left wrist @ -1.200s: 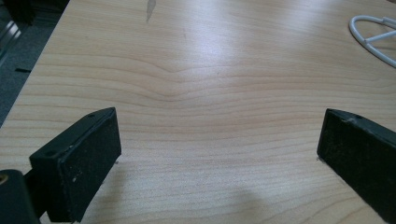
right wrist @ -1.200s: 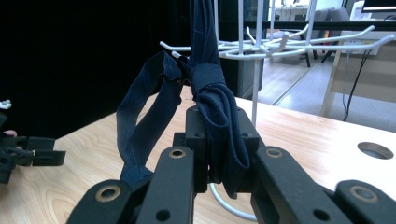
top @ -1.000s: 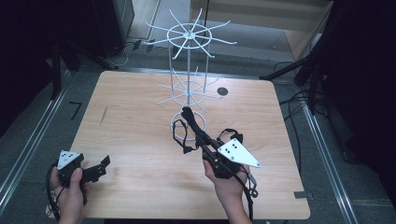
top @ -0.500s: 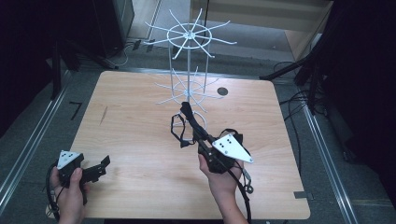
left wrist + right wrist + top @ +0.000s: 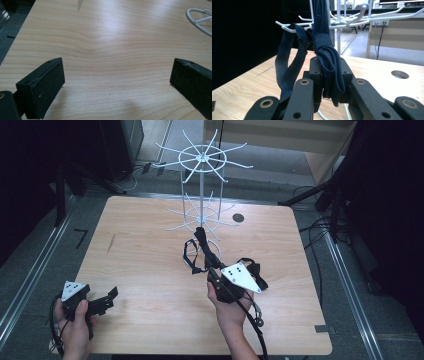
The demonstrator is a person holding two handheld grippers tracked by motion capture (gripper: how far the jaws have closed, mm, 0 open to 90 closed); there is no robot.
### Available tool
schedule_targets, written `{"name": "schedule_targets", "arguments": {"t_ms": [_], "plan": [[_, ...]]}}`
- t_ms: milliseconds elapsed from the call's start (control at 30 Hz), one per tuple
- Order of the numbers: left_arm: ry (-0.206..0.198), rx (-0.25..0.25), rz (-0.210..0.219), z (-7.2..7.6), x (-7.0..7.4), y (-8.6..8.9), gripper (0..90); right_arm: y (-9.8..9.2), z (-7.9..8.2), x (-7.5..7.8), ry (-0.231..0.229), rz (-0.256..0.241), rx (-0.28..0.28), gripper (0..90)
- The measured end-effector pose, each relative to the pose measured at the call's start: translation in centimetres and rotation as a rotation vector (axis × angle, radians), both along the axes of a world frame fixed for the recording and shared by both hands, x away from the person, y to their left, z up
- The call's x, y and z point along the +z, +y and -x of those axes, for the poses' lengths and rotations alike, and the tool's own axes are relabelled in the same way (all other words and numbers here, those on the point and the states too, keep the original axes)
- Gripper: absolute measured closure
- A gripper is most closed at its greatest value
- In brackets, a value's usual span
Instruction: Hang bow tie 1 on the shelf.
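A person is standing at the near edge of a pale wooden table (image 5: 150,245), holding a two-jaw gripper in each hand. The right gripper (image 5: 216,270) is clamping a bundle of dark navy straps (image 5: 329,65), lifted off the table near its middle and reaching toward a white wire rack (image 5: 202,190) that is standing at the far centre. From the right gripper view the jaws are pressing on a thick, folded section of the bundle, just below a band wrapped tightly around it, while one loose loop is hanging down on the left beside the rack's lower hooks (image 5: 287,28). The straps look light, soft and limp, likely to sag, swing and snag on the wire prongs, so the bound, doubled part where the jaws are gripping seems the firmest place to hold; the thin loop looks better for slipping over a hook. The left gripper (image 5: 102,302) is resting low at the near left corner, its jaws spread wide over bare wood and holding nothing.
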State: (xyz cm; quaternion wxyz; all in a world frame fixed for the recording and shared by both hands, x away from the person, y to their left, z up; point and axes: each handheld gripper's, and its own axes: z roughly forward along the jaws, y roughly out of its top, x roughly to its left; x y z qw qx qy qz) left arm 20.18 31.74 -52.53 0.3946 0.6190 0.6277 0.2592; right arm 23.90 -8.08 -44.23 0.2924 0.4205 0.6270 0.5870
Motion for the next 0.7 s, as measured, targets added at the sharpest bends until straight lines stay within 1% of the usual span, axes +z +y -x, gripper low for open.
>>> {"name": "schedule_targets", "arguments": {"t_ms": [200, 633, 700], "plan": [[0.001, 0.0, 0.0, 0.0, 0.0, 0.0, 0.0, 0.8, -0.6, -0.5, 0.016, 0.007, -0.033, 78.5], [0.001, 0.001, 0.002, 0.0, 0.0, 0.0, 0.0, 1.4, -1.7, -1.8, 0.06, 0.047, -0.048, 76.6], [0.003, -0.002, 0.0, 0.0, 0.0, 0.0, 0.0, 1.4, -1.8, -2.2, 0.075, 0.057, -0.047, 76.2]]}}
